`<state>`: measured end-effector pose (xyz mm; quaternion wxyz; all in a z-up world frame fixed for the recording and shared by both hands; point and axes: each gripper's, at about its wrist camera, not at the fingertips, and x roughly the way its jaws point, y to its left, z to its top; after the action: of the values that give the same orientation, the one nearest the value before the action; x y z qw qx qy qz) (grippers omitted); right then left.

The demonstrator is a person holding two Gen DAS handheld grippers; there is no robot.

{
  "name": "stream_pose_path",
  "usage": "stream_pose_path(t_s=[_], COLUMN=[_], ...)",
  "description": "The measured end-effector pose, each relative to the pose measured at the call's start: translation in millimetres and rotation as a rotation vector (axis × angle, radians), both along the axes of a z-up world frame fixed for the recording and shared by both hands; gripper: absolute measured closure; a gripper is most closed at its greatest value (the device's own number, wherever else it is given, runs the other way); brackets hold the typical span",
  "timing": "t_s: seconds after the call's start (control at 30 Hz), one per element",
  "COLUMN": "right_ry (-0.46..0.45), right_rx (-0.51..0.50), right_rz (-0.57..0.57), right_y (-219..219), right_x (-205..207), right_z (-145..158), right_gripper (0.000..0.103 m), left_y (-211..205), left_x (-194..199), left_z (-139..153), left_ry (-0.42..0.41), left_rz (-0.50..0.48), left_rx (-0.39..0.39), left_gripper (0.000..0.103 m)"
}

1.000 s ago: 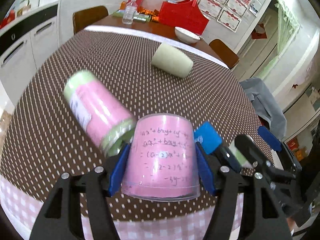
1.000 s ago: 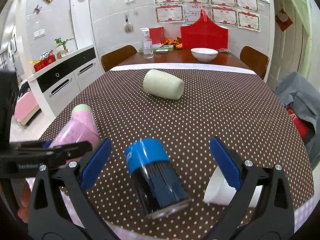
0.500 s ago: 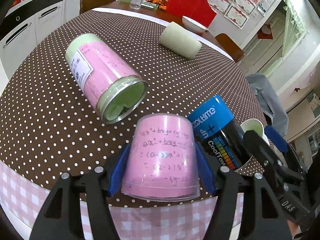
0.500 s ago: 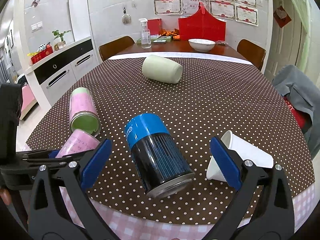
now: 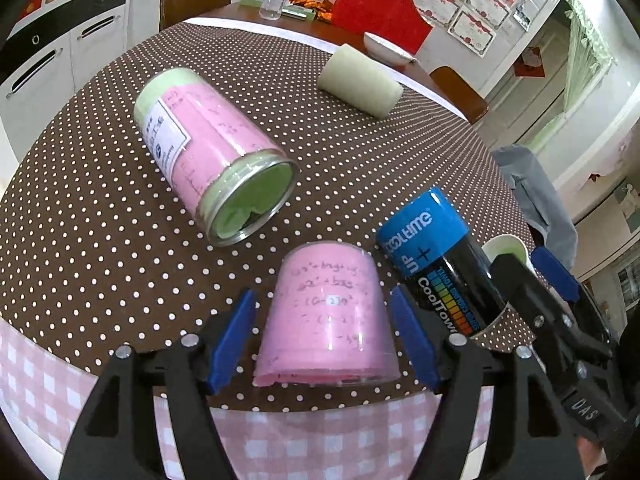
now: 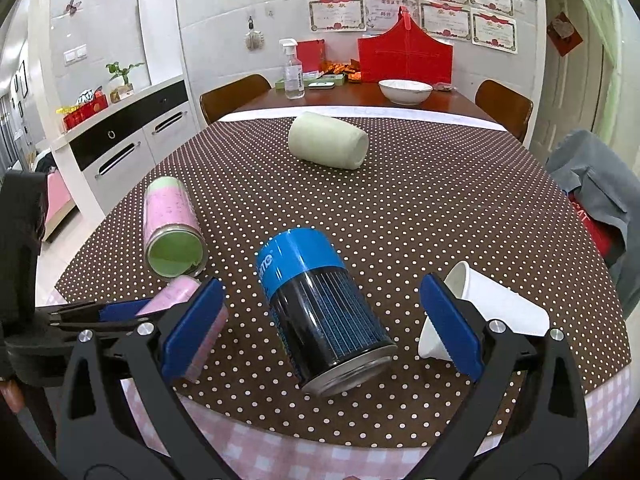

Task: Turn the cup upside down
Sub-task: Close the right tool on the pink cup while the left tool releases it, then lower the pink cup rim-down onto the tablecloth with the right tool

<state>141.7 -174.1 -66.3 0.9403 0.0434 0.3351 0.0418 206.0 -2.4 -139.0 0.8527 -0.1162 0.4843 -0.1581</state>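
Observation:
A pink cup (image 5: pixel 328 316) with handwritten formulas stands mouth down on the dotted tablecloth near the front edge. My left gripper (image 5: pixel 324 336) is open around it, with a gap between each blue pad and the cup. In the right wrist view the pink cup (image 6: pixel 180 296) shows at the lower left, partly hidden behind a pad. My right gripper (image 6: pixel 320 320) is open and empty, its pads either side of a blue and black can (image 6: pixel 320 308) lying on its side.
A pink and green can (image 5: pixel 212 156) lies on its side left of centre. A pale green cup (image 5: pixel 360 84) lies farther back. A white paper cup (image 6: pixel 484 312) lies at the right. The tablecloth's front edge (image 5: pixel 280 432) is just below the grippers.
My left gripper has opened and let go of the pink cup, which now stands on the table. The right gripper has stayed open.

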Motion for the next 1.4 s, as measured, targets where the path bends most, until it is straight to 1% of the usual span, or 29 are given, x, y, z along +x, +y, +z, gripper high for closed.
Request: stream_pose_path(t_s=[0.17,0.23,0.33,0.43,0.63,0.9,1.0,1.07,1.1,1.17,1.23,1.33,1.4], right_ry=[-0.013,-0.009,0.011,0.037,0.125,0.211,0.238,0.264,0.286,0.309,0.333,0.36,0.375], right_rx=[0.013,0.022,0.051,0.072,0.129,0.144,0.133,0.139,0.146,0.143,0.134,0.133,0.143], right_rz=[0.01,0.022,0.041,0.062,0.102,0.116,0.12,0.121,0.124,0.127,0.13,0.129,0.128], right_y=[5.5,12.4,23.5,38.6,65.9,88.6,94.3,94.7,95.9,98.1,99.9,100.4,99.5], right_x=[-5.5,-6.2,-5.1,-1.0,12.1,28.1,32.9,36.6,39.9,43.3,46.5,50.3,52.6], right_z=[8.5,11.6,13.9,13.8,5.8,-4.8,-10.8,-15.6,-19.2,-23.7,-28.1,-33.3,-35.6], right_gripper=[0.006,0.006,0.006,0.006,0.006,0.007,0.007,0.011,0.014,0.016,0.024,0.03,0.032], left_y=[9.1,14.6,27.5,46.1,82.2,107.8,116.0,119.6,121.0,124.0,126.0,127.1,128.7], left_x=[-9.9,-15.9,-24.5,-29.7,-35.1,-35.3,-35.1,-35.2,-36.0,-36.1,-35.5,-35.9,-36.0], left_z=[10.9,17.4,25.4,28.5,26.5,20.9,18.0,16.5,15.5,14.2,13.0,12.0,11.5], left_ry=[-0.043,-0.073,-0.12,-0.148,-0.152,-0.161,-0.159,-0.159,-0.158,-0.156,-0.155,-0.157,-0.158], left_rz=[-0.002,-0.004,0.0,0.027,0.081,0.131,0.145,0.153,0.155,0.156,0.157,0.16,0.159], left_rx=[0.001,0.009,0.042,0.06,0.048,0.067,0.066,0.066,0.064,0.055,0.052,0.051,0.047], left_gripper=[0.034,0.034,0.034,0.034,0.034,0.034,0.034,0.034,0.034,0.034,0.034,0.034,0.034])
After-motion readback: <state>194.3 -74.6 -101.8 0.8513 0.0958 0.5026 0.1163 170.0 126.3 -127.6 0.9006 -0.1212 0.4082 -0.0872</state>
